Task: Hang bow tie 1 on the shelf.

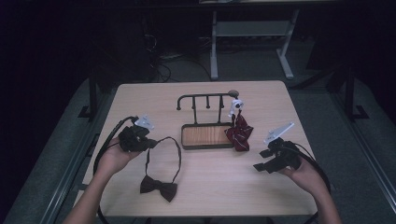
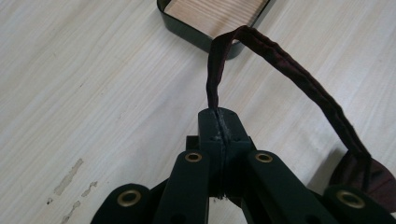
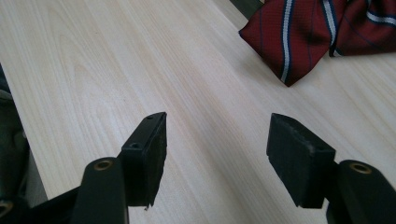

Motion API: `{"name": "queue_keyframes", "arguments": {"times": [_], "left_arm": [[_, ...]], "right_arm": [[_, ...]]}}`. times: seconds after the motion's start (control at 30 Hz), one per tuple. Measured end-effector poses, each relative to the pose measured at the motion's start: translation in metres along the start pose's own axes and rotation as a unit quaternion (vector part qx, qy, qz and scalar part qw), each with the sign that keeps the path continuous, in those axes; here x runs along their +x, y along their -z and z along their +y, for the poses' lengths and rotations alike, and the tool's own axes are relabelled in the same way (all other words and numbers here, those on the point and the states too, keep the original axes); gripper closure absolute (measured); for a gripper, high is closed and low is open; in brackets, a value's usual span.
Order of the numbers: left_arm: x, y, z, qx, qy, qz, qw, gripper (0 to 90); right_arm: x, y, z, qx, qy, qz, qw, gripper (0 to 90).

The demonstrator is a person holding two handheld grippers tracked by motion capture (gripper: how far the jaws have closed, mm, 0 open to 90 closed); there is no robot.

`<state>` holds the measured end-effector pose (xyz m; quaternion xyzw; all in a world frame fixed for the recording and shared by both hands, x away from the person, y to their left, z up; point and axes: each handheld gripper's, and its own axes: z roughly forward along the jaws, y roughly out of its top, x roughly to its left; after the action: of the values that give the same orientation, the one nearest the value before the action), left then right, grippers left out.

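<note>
**Left jaws pinch the bow tie's strap, right jaws stand spread**

In the left gripper view, the left gripper (image 2: 219, 122) has its jaws pressed together on the dark strap (image 2: 285, 65) of the bow tie (image 2: 364, 173). The strap rises from the jaw tips at the centre of the frame, arches toward the upper middle and runs down to the bow at the lower right edge. In the high view the same gripper (image 1: 148, 143) sits at the left of the frame, held in the person's left hand (image 1: 113, 158). The strap loop (image 1: 170, 150) reaches from it down to the bow (image 1: 159, 188), which lies on the bench (image 1: 140, 100) at lower centre.

The right gripper (image 3: 217, 156) has its jaws spread wide over bare bench wood with nothing between them. In the high view it (image 1: 262, 161) shows at the lower right, in the person's right hand (image 1: 306, 175).

Farther out, a red striped tie (image 3: 299, 32) lies at the upper right of the right gripper view. In the high view that tie (image 1: 239, 133) hangs from the right end of a dark rack (image 1: 205, 100), beside the rack's wooden tray (image 1: 205, 136) at the centre of the bench.
</note>
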<state>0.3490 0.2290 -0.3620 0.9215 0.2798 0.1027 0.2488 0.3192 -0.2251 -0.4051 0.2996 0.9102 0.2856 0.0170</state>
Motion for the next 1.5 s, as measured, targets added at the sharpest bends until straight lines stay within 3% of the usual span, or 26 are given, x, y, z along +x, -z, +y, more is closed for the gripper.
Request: {"name": "queue_keyframes", "arguments": {"times": [0.33, 0.93, 1.5], "left_arm": [[0.002, 0.014, 0.006, -0.011, -0.002, -0.006, 0.9999, 89.7], [0.0, 0.024, 0.018, -0.003, -0.025, -0.01, 0.9996, 89.7], [-0.006, 0.036, 0.031, -0.008, -0.048, -0.013, 0.9987, 89.7]], "right_arm": [[0.0, 0.001, 0.0, -0.002, 0.001, -0.001, 1.0, 37.3], [-0.002, -0.009, 0.003, 0.004, 0.009, 0.008, 0.9999, 36.8], [-0.005, -0.001, 0.0, -0.003, 0.006, -0.004, 1.0, 36.6]]}}
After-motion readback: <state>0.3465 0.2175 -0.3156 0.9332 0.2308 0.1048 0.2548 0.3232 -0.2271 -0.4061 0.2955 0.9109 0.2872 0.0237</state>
